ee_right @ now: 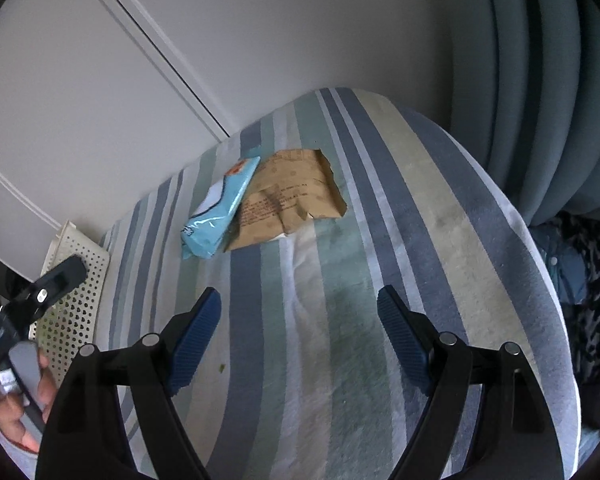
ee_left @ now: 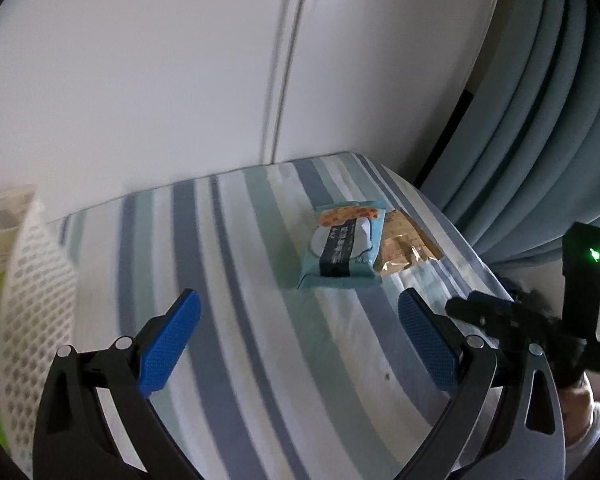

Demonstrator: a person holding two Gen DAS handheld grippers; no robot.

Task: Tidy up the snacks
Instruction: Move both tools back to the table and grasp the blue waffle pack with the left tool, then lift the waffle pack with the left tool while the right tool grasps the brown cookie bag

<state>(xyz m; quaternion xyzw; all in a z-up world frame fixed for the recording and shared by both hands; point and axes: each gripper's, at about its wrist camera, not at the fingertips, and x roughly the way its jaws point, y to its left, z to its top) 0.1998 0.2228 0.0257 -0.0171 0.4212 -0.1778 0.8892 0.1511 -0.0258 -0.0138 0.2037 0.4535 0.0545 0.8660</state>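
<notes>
Both grippers hover over a striped cloth-covered surface (ee_right: 420,208), holding nothing. The left gripper (ee_left: 300,340) has its blue fingers (ee_left: 168,344) spread wide, and the right gripper (ee_right: 300,340) is spread just as wide. Toward the far side lie two snacks: a light blue packet (ee_left: 344,248) partly overlapping a brown paper packet (ee_right: 292,196) on its right. A white perforated basket (ee_left: 32,292) stands at the left edge.
</notes>
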